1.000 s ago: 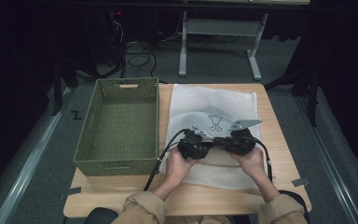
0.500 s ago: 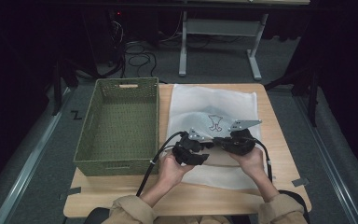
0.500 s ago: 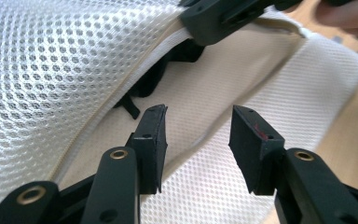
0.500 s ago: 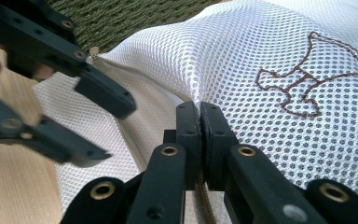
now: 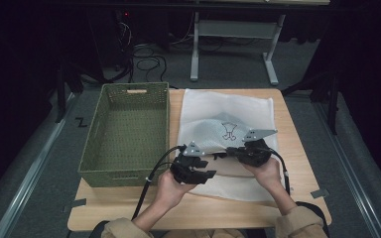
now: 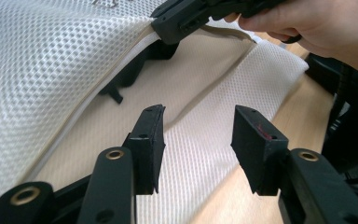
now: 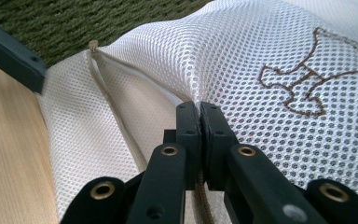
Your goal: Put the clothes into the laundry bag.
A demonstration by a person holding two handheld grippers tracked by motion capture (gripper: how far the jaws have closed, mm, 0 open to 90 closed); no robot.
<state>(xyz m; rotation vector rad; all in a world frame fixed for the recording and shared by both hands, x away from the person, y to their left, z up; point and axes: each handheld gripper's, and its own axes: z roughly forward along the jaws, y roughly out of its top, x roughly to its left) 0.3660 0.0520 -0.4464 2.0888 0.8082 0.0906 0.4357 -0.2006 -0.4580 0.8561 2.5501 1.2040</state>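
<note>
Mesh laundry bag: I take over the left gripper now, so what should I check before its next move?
1. Right gripper pinches the mesh laundry bag: ok, jaws shut on the raised top layer.
2. Left gripper free: ok, jaws apart after just opening, nothing pinched between them.
3. Bag mouth open: ok, top layer lifted off the lower one along the zipper edge.
4. Green basket ready: ok, beside the bag.
5. Anything inside the bag: cannot tell.
</note>
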